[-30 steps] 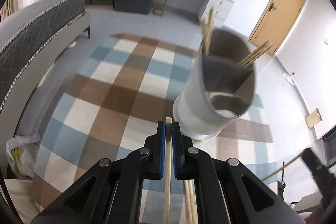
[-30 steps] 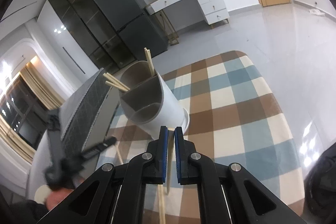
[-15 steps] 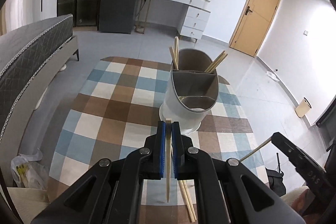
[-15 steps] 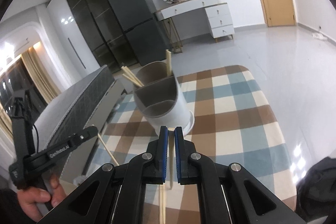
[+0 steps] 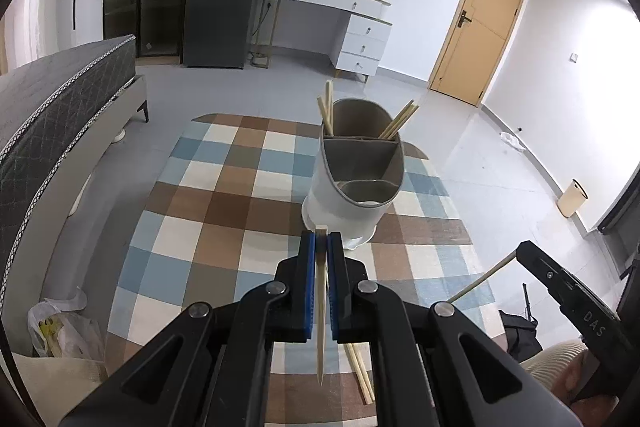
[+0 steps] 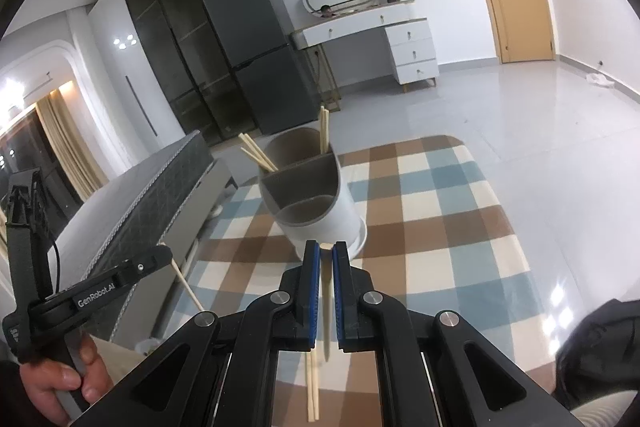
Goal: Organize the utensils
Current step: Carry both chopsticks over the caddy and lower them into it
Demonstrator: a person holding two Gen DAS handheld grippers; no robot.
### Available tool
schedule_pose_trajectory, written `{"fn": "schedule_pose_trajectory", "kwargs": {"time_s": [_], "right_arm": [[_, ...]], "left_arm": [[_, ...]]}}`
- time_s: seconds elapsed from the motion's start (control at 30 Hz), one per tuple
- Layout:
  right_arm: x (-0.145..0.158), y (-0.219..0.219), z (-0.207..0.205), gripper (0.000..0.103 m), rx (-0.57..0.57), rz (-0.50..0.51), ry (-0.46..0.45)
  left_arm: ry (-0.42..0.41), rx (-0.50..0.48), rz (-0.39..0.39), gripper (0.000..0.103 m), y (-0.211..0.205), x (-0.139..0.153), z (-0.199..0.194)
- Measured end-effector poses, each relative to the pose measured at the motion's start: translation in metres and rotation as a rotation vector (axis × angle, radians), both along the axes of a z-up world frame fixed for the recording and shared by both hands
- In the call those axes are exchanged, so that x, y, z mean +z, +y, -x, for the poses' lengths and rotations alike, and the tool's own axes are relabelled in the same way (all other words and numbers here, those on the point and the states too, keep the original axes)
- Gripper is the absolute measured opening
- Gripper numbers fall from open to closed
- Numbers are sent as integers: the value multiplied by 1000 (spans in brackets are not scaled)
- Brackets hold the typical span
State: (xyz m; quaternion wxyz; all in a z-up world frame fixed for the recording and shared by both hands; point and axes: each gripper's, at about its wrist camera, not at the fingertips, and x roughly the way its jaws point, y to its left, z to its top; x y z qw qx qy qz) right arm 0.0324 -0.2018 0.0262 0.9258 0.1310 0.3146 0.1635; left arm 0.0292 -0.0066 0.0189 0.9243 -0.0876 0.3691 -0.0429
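Clamped upright in each gripper, left [image 5: 321,241] and right [image 6: 326,251], one chopstick [image 5: 320,311] is held thick end up above the rug [image 5: 192,223], near the divided holder [image 5: 354,183], so that each can be dropped beside those already stored.

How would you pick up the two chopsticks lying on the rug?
Grip the loose chopsticks near their middle, coming straight down from above with the jaws across them. They lie flat and side by side on the rug, so only their top is free, and a middle grip should keep them level.
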Motion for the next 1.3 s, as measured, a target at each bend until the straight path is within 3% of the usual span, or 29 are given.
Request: {"fn": "schedule_pose_trajectory", "kwargs": {"time_s": [0.33, 0.57, 1.03, 1.3], "right_arm": [[26, 8, 1, 6, 10, 5, -55], [60, 6, -13, 6, 22, -25, -108], [137, 22, -78, 6, 69, -19, -247], [146, 36, -125, 6, 82, -5, -275]], "left_arm": [[-51, -50, 6, 1, -4, 37, 0], [-104, -87, 22, 1, -6, 76, -16], [-196, -79, 82, 1, 11, 121, -93], [-246, -90, 85, 1, 6, 121, -136]]}}
